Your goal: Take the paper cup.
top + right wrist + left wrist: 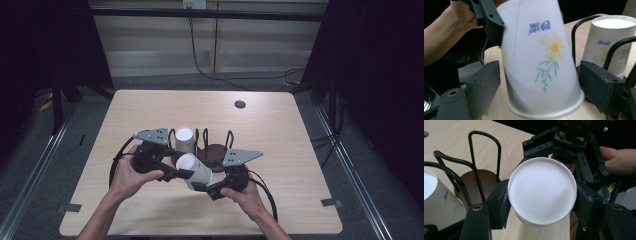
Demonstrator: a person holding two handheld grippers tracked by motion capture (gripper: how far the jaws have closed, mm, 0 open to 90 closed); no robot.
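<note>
The cup (194, 171) is between my two grippers, lifted off the table (280, 135) near its front middle, tipped over so its white base faces up and toward me and its rim points down and away. My left gripper (541, 203) pinches it near the base, a pad pressed to each side of the wall. My right gripper (539, 87) straddles the rim end with jaws spread: in the right gripper view the left pad stands just clear of the wall and the right pad stands close to the rim, whether touching I cannot tell. Just behind the cup is the rack (216, 150), a brown base with black wire loops, and a second cup (184, 138) stands upside down in its left side, close to my left gripper. The rim hangs near the wire loops, so room is tight there; the table is bare to the front, left and right, with a dark round hole (240, 104) far back. My left hand (127, 175) comes in from lower left, my right hand (245, 195) from lower right, forearms angled inward, both grippers pointing toward each other.
</note>
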